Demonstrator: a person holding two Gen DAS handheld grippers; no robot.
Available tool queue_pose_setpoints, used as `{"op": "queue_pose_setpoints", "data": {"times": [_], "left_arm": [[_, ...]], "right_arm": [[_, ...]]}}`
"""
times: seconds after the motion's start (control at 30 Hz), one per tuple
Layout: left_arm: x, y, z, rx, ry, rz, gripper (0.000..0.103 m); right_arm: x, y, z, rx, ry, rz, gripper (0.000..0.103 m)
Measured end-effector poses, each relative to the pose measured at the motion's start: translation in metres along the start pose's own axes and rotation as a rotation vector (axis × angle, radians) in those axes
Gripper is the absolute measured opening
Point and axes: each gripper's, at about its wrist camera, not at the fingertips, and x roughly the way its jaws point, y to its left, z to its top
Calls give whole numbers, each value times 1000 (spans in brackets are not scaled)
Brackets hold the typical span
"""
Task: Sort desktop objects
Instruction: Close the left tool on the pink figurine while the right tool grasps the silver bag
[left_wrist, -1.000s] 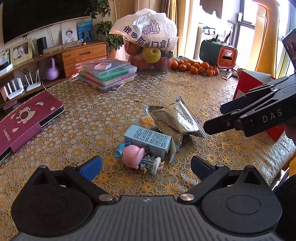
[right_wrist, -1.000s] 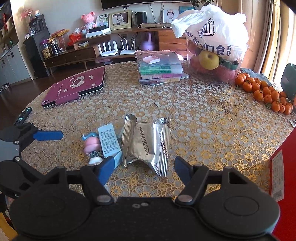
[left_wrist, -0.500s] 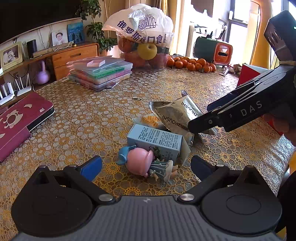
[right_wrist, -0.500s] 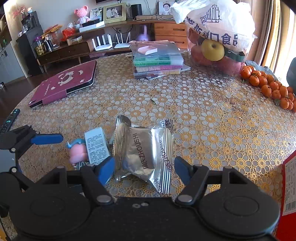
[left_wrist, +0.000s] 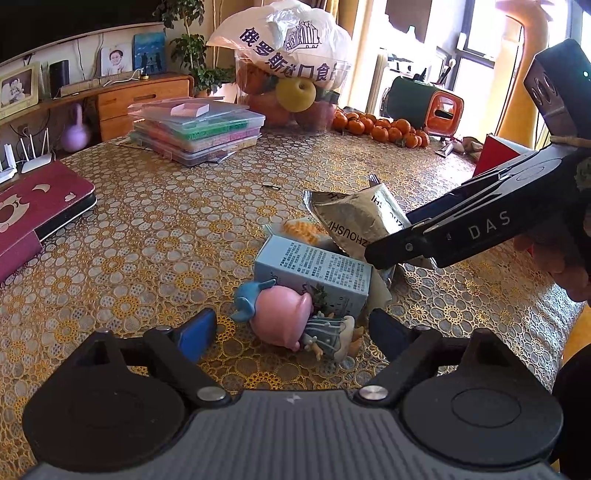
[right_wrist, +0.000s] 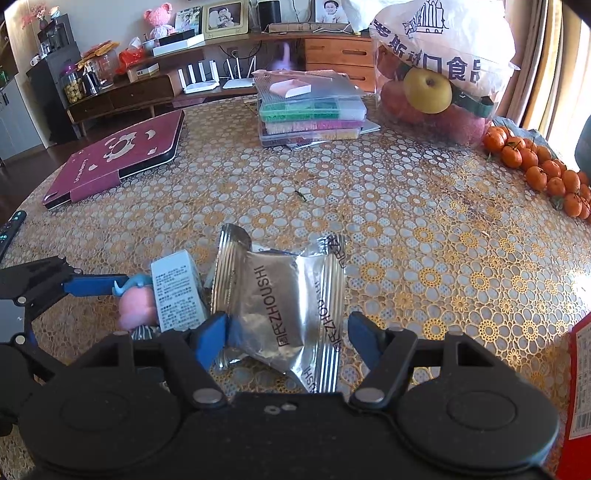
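Right fingers: we see our right gripper (right_wrist: 286, 334) spread wide, astride the silver packet (right_wrist: 284, 295), whose long axis crosses the gap.
Left fingers: our left gripper (left_wrist: 291, 330) open, empty, astride the pink figurine (left_wrist: 286, 319).

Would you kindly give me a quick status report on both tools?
Left tool open, straddling pink toy figure. Right tool open around silver foil snack packet. Pale blue carton wedged between them.

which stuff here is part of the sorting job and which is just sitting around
In the job: silver snack packet, light blue carton, pink figurine, with the left gripper and right gripper both open over them.

Lying about: stacked plastic cases, maroon tablet case, bagged fruit, oranges.
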Motion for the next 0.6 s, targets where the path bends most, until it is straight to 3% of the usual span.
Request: {"op": "queue_pose_setpoints", "data": {"times": [0.13,0.3,0.6], "left_arm": [[0,-3,1,15,-4,0,74],[-2,-3,0,3,-3,2,73],[-6,-3,-1,-50,9,-10,73]], "right_arm": [[1,2,-1,-7,1,-1,69],[-1,5,-3,-29,-9,-18,68],[-10,4,-4,-39,-36,-11,54]]}}
